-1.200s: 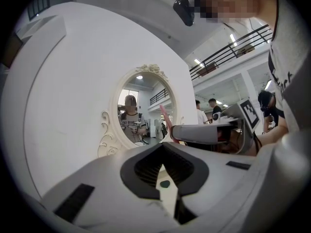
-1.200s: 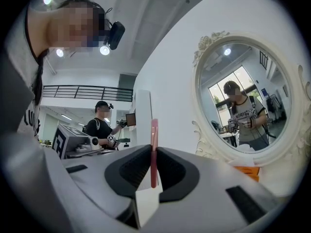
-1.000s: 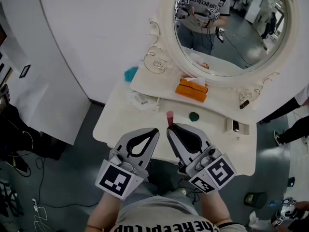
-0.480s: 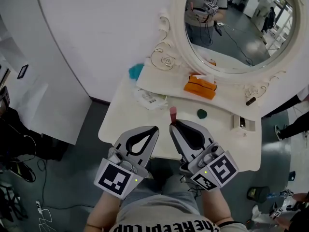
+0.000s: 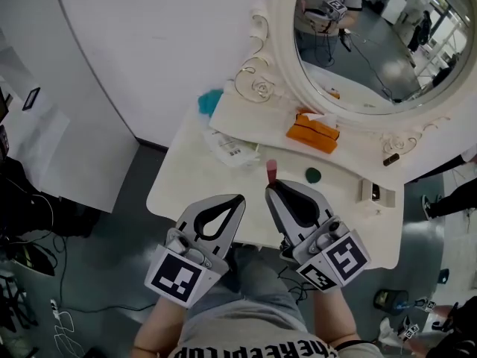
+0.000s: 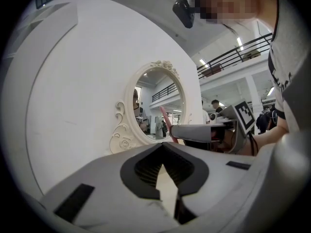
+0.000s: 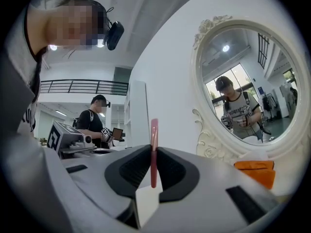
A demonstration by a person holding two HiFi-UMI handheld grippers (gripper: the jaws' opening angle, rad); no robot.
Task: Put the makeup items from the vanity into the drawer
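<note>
My right gripper [image 5: 270,189] is shut on a slim pink makeup stick [image 5: 271,171], which pokes out past its tip toward the white vanity [image 5: 186,192]. In the right gripper view the stick [image 7: 154,149] stands upright between the dark pads. My left gripper [image 5: 239,200] hovers beside it on the left, shut with nothing in it. Both hang over the vanity's front edge. On the top lie a green round item [image 5: 313,174], an orange box [image 5: 313,135], a white packet [image 5: 229,149] and a dark tube [image 5: 390,159]. No drawer shows.
An oval mirror [image 5: 373,43] in a carved white frame backs the vanity. A teal item [image 5: 209,101] sits at the back left, a small open case [image 5: 372,192] at the right. Grey floor with cables lies to the left, a white wall behind.
Both grippers hold the same pose, the pink stick still in the right one. The head view has drifted, so the vanity sits a little further right and higher.
</note>
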